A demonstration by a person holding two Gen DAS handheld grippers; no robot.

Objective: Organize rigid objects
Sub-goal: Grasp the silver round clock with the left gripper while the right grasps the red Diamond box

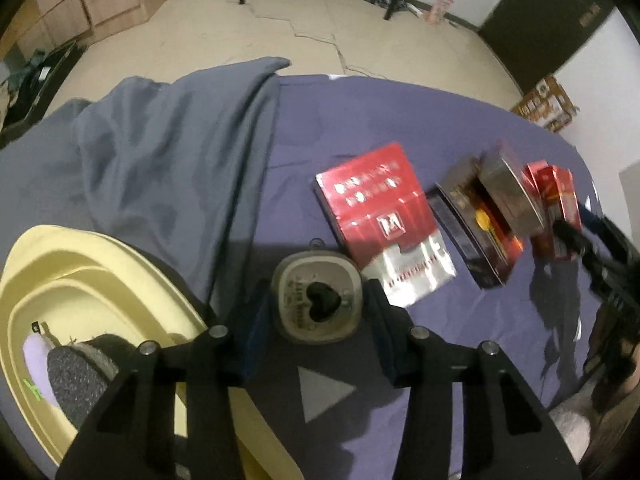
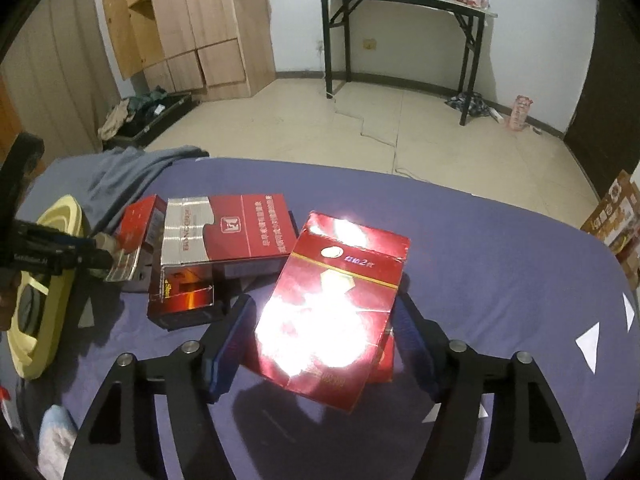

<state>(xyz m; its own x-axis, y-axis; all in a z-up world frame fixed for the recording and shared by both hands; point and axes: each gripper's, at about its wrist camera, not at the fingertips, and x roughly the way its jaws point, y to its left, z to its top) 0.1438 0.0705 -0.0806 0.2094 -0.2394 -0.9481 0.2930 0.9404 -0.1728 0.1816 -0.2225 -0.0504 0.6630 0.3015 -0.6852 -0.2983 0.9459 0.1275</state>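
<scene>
Grey tin [image 1: 317,297] btwn left gripper [image 1: 318,322] pads – red box [image 2: 328,312] btwn right gripper [image 2: 320,344] pads

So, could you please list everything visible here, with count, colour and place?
round-cornered container: one, grey-beige, between the left gripper's pads
red carton: one, glossy, between the right gripper's pads
red and silver box: one, flat on the sheet
dark box with orange panel: one, beside it
basin: one, pale yellow, at the left
blanket: one, grey, rumpled, behind the basin
bed sheet: one, purple
folding table: one, black-legged, by the far wall
left gripper: black, shut
right gripper: black, shut
</scene>
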